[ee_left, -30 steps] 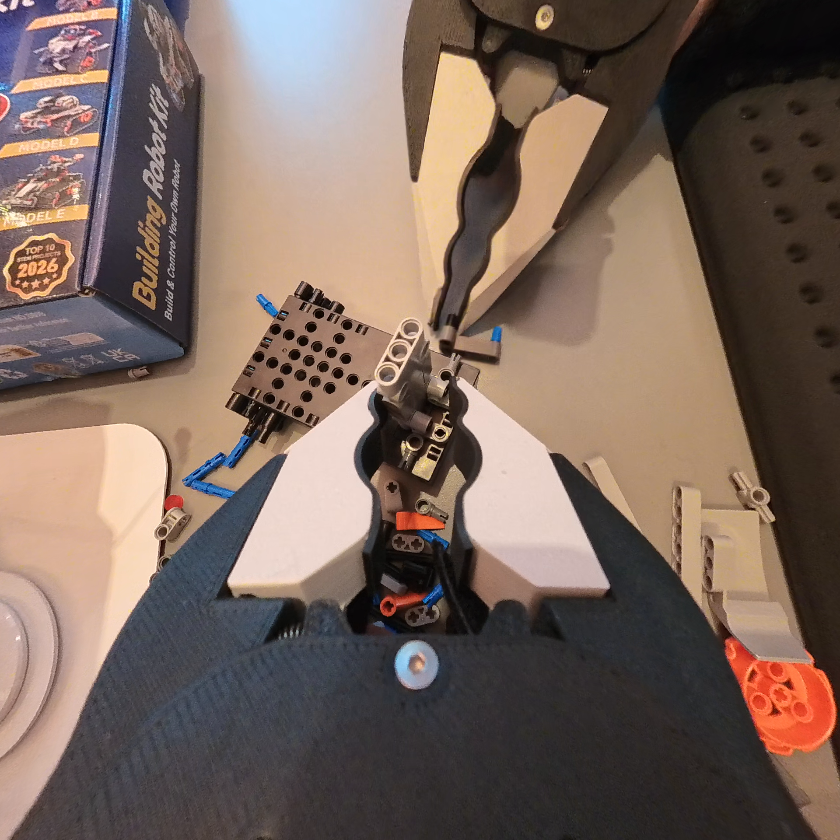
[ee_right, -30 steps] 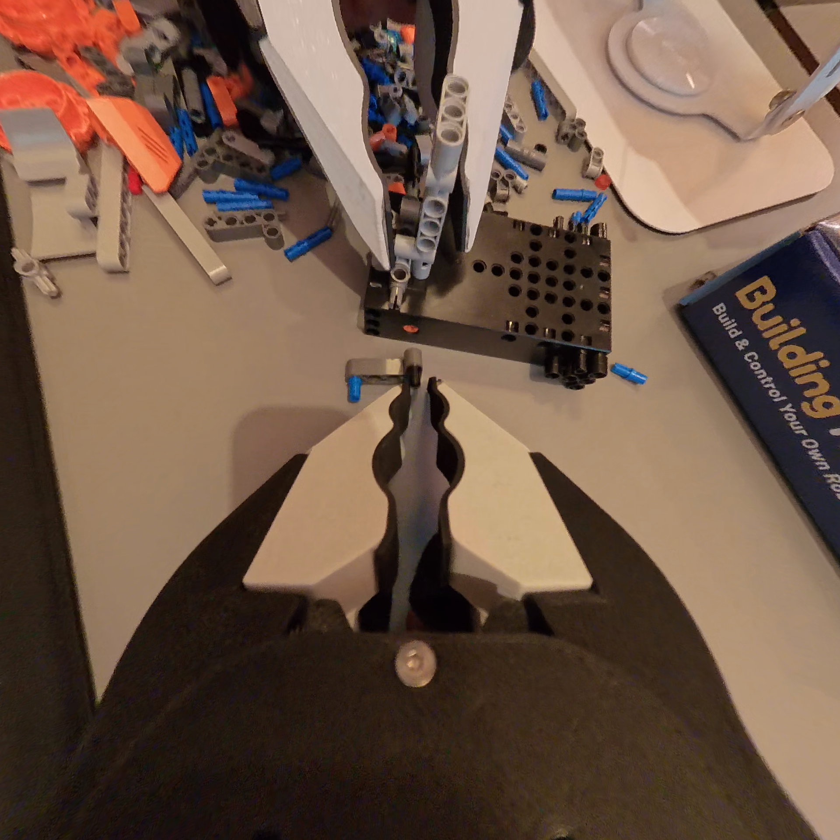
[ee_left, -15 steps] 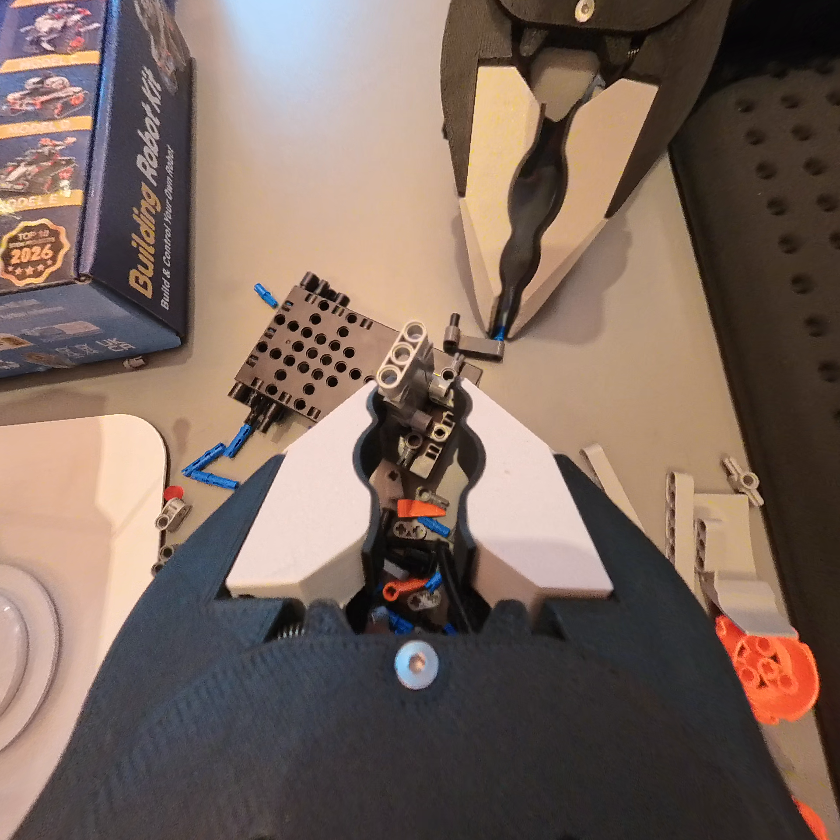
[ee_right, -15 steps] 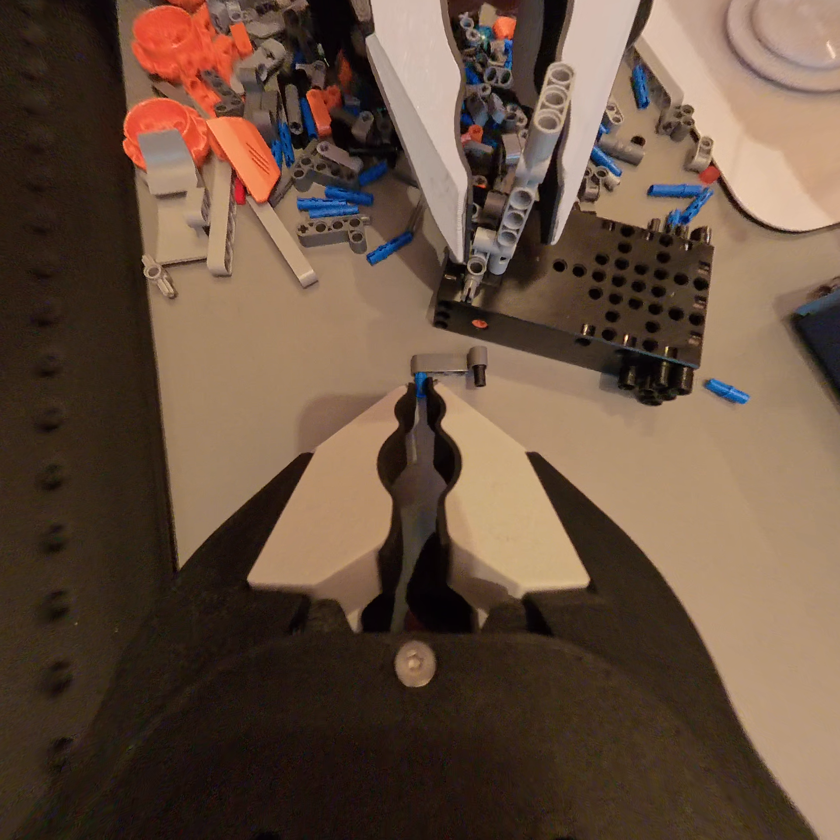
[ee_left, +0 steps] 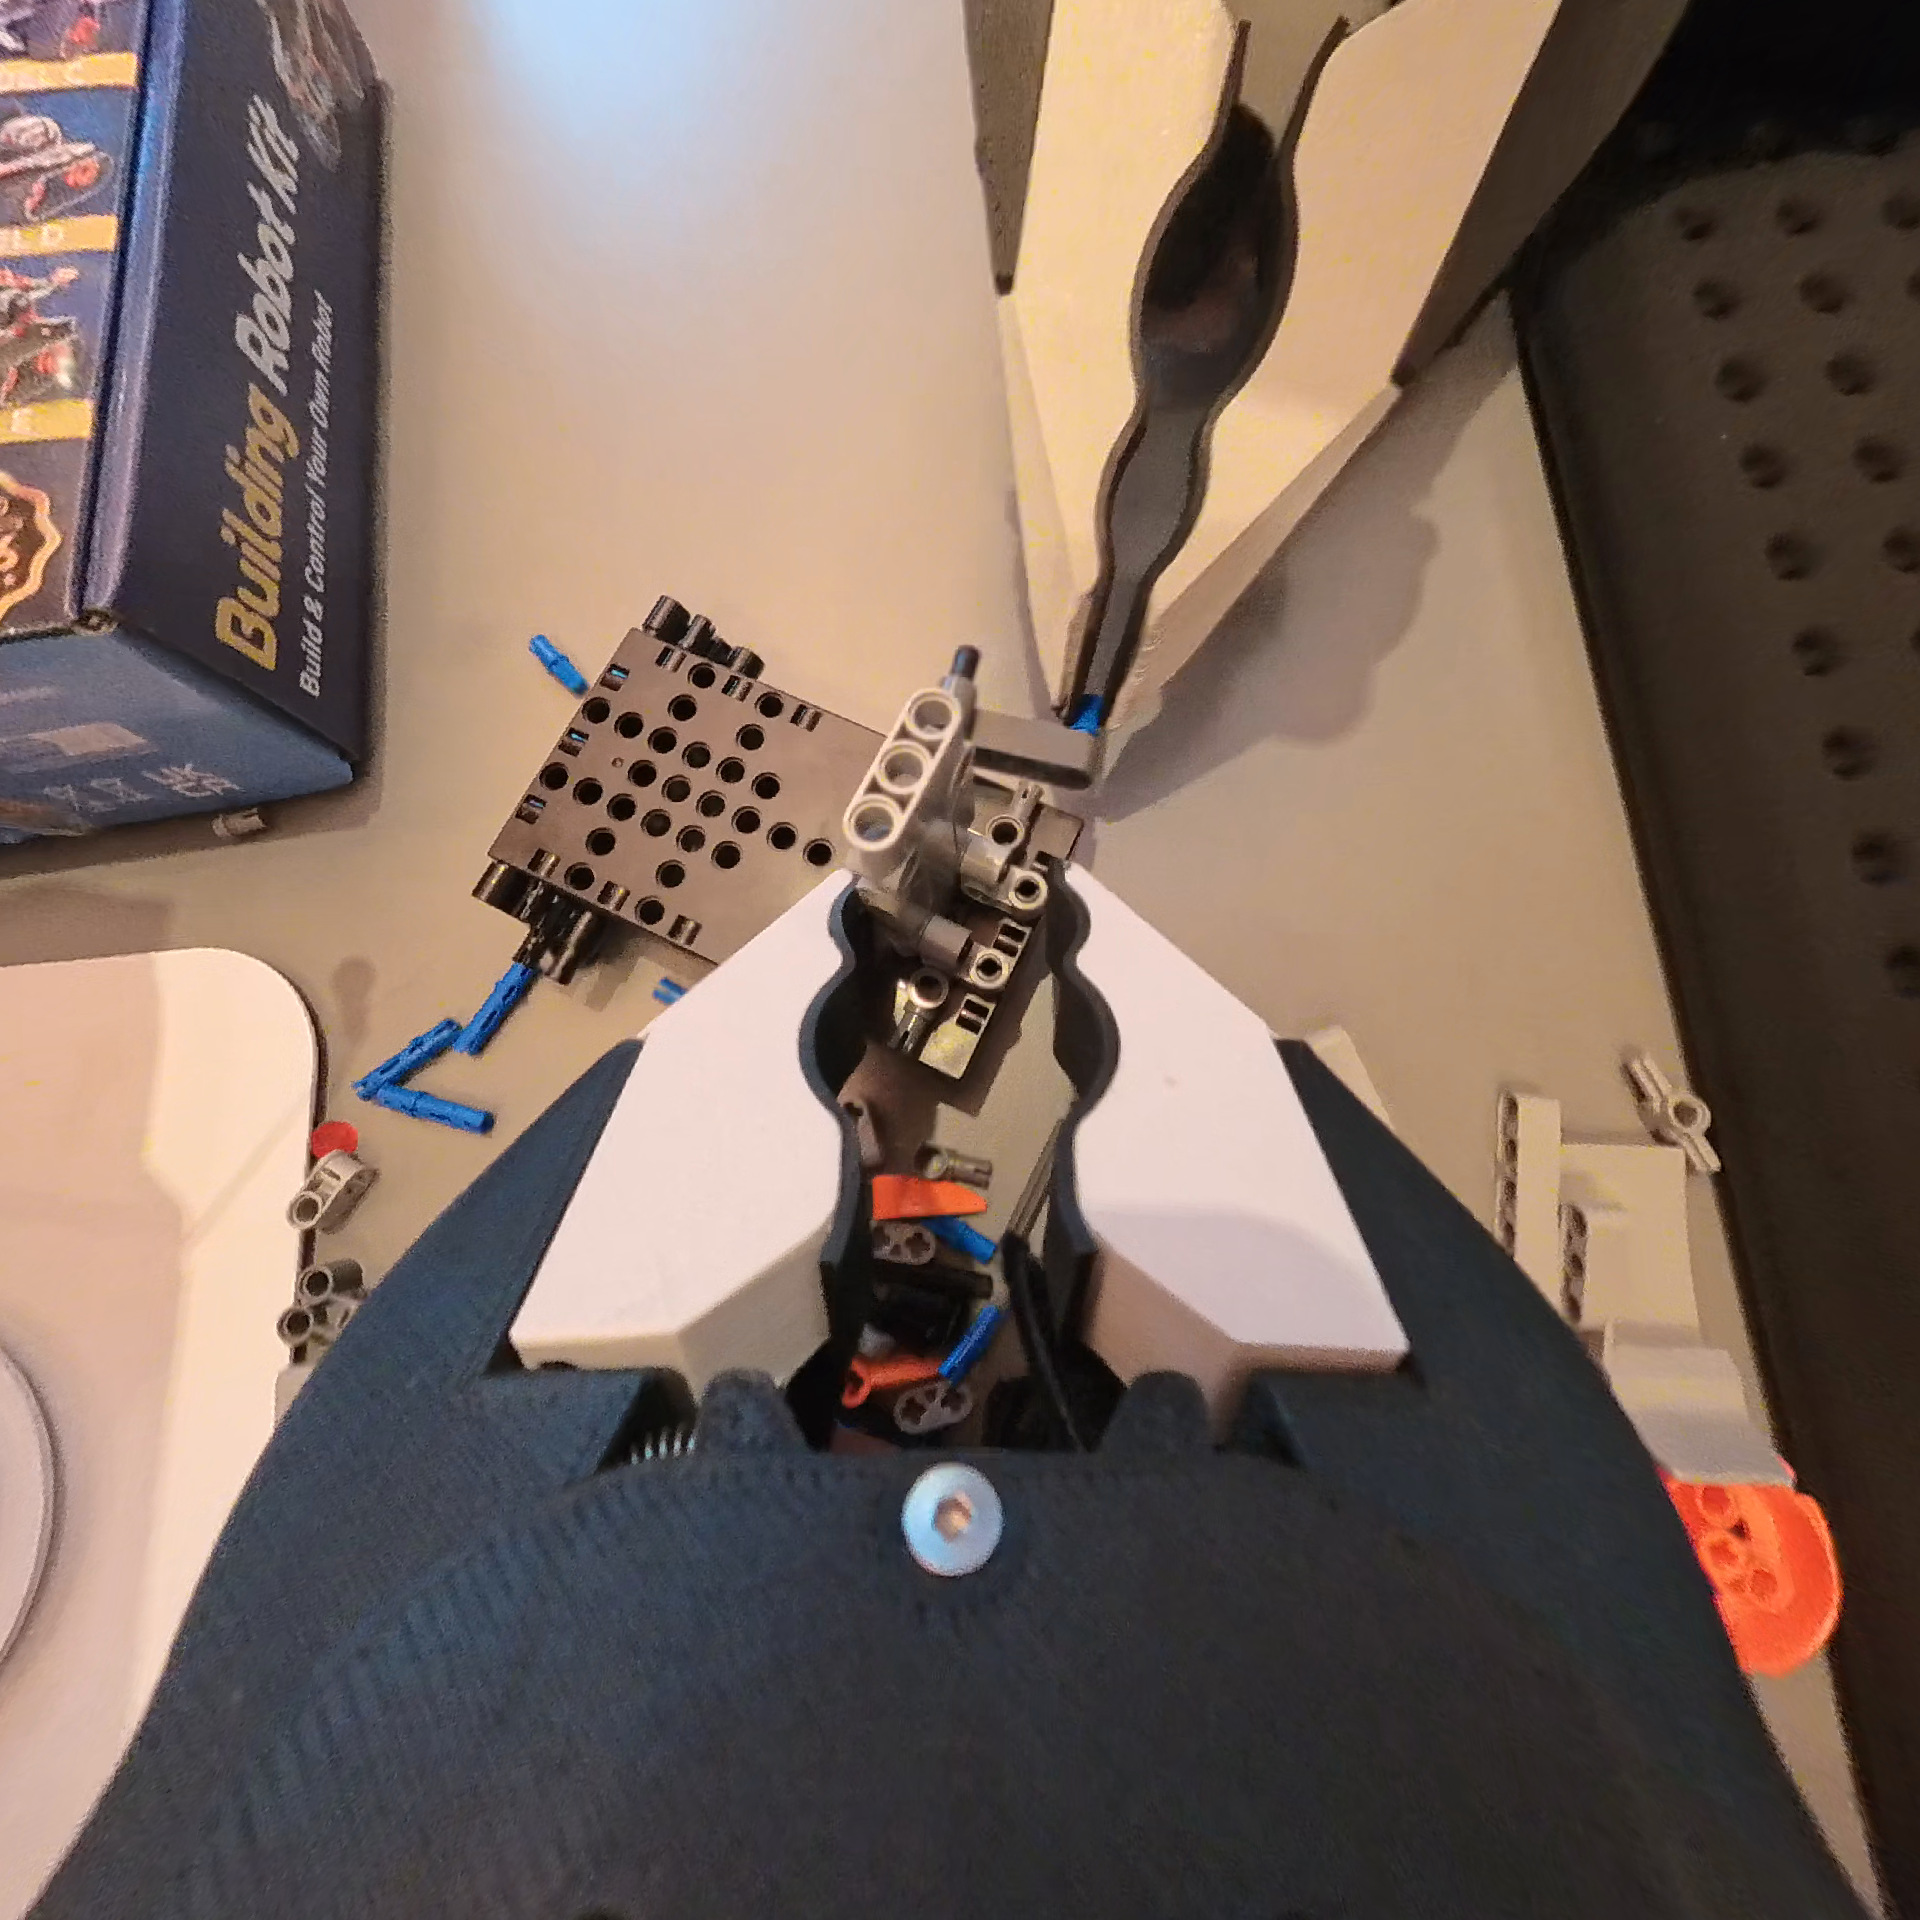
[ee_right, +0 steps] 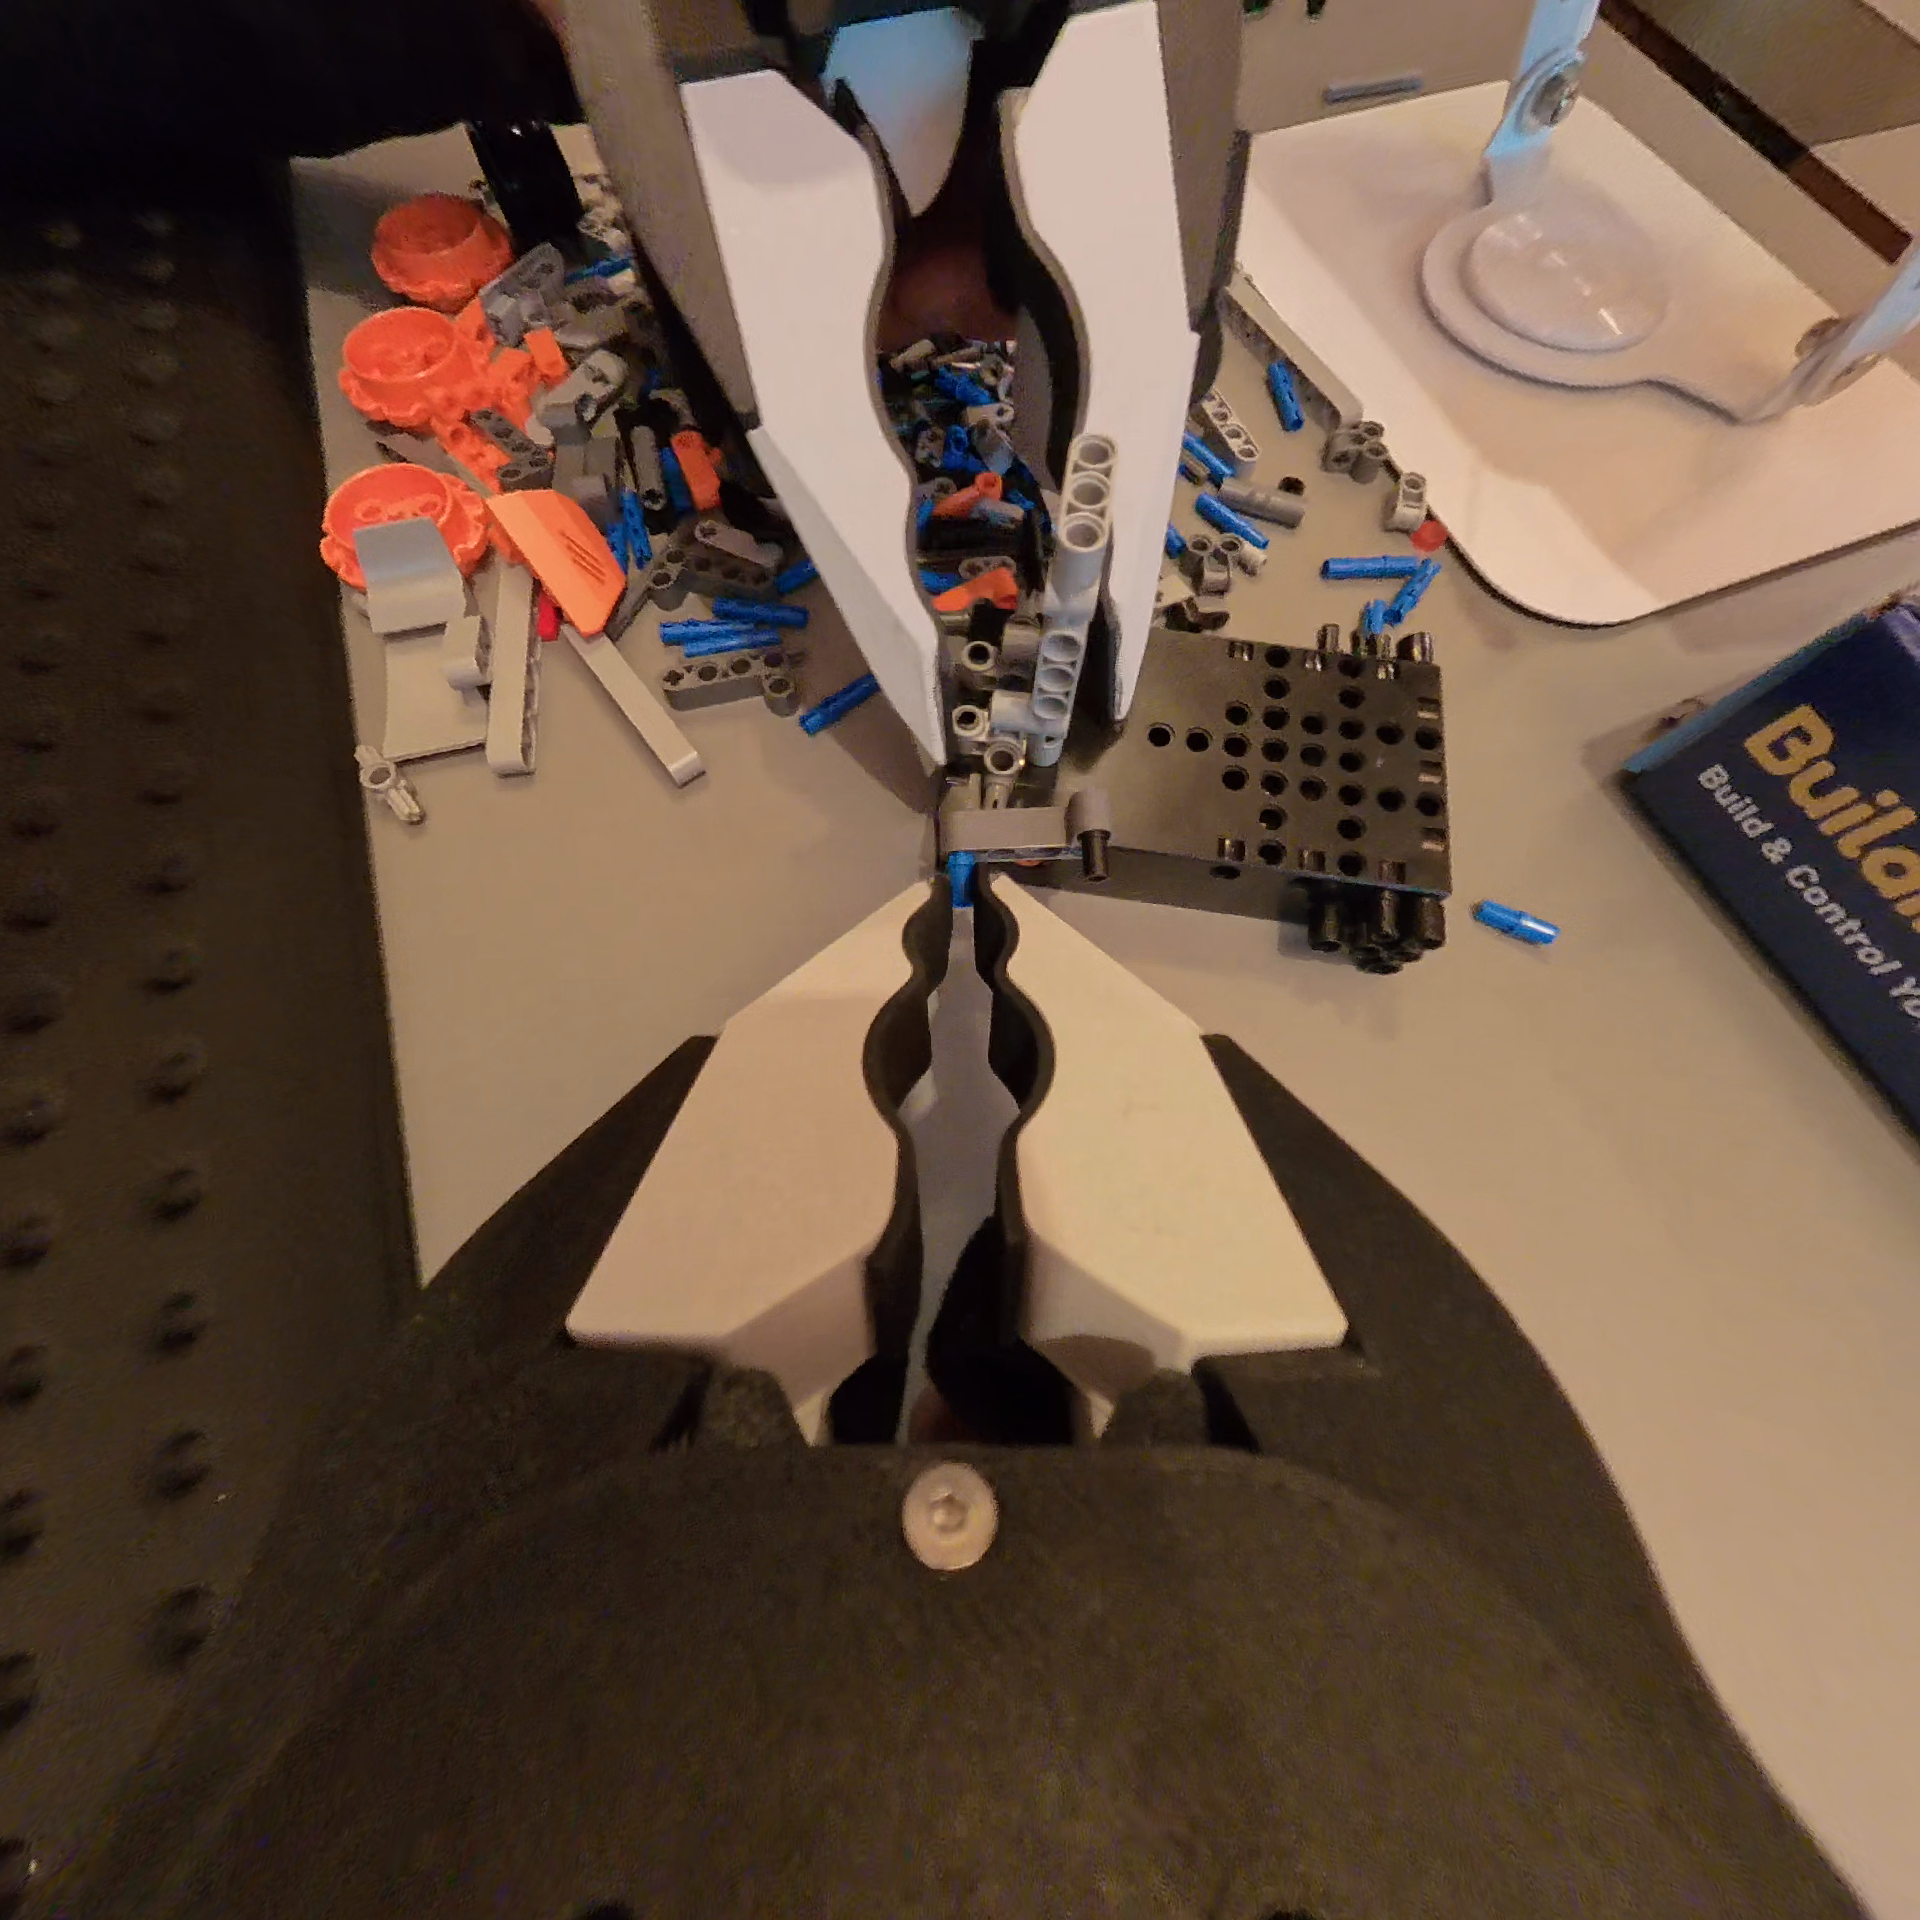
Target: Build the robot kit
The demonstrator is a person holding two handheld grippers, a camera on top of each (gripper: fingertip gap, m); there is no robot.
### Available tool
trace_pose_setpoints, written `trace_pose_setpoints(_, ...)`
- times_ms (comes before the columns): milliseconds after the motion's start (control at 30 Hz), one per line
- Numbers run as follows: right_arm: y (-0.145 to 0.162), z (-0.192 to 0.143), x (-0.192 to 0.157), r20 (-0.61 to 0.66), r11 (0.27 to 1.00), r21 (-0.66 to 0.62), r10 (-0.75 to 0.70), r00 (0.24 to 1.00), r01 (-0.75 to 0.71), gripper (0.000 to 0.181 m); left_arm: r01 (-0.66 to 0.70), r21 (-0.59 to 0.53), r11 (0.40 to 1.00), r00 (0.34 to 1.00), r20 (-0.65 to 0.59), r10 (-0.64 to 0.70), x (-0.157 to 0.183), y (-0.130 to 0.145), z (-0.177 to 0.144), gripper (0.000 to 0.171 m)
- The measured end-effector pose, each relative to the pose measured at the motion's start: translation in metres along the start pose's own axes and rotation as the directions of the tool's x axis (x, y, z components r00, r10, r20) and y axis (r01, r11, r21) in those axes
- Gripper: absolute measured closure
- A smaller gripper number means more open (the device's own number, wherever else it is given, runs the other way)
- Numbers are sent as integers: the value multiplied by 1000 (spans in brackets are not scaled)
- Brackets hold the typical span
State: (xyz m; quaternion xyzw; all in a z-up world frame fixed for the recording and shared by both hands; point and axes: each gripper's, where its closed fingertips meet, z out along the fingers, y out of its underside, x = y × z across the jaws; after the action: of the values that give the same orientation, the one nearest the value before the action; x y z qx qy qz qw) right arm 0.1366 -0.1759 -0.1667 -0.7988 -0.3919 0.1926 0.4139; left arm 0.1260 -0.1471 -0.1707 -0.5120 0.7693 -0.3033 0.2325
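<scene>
So the left tongs (ee_left: 951,894) are reaching forward and down, clamping a light grey beam (ee_left: 902,790) with small connectors on it, standing at the corner of the black plate (ee_left: 665,800). The right tongs (ee_right: 961,894) are coming in from the opposite side, tips almost meeting the left ones, pinching a blue pin (ee_right: 961,878) stuck in a dark grey crank (ee_right: 1023,826) that's sitting against the plate's edge. Loose parts (ee_right: 582,540) are piling up on the worktop (ee_right: 1299,1091), blue box (ee_left: 208,416) off to the side.
</scene>
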Motion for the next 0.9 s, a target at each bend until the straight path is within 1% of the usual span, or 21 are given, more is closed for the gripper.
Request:
trace_pose_setpoints(67, 5, 0, 5, -13, 1000, -20, 11, 1000, -12, 179, 11, 10, 1000, 1000, 16, -11, 0, -3, 3, 142)
trace_pose_setpoints(200, 7, -4, 6, -16, 1000, -18, 1, 1000, -1, 179, 27, 29, 999, 999, 40, -28, -2, -7, 7, 142)
trace_pose_setpoints(900, 8, -7, 5, 20, 1000, 22, -23, 1000, 22, 179, 48, 79, 996, 997, 57, -53, -1, -11, 10, 143)
